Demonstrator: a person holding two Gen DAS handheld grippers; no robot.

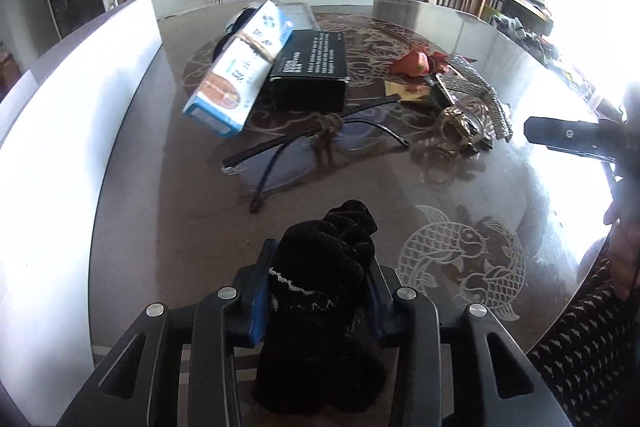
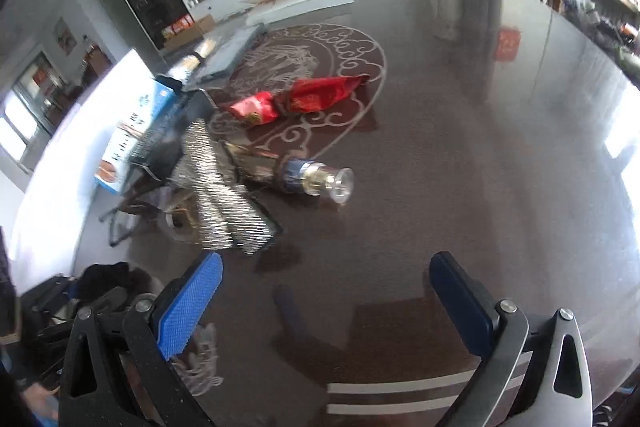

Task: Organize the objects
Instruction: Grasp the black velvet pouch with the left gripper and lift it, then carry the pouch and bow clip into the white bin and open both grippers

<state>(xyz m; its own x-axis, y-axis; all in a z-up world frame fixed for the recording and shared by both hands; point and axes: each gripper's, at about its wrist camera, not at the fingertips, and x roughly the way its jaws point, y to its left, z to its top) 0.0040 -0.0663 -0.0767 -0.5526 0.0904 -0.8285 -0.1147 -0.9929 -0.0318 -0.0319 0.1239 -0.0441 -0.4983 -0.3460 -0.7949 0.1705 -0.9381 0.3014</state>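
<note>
Left gripper (image 1: 320, 291) is clamping your black sock (image 1: 324, 267) while your right gripper (image 2: 324, 291), spread wide and empty, is facing the bottle (image 2: 320, 181) ahead.

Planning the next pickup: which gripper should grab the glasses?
Right, probably. The right gripper is open and empty, whereas the left gripper is shut on a black cloth. The glasses lie on the table beyond it.
</note>
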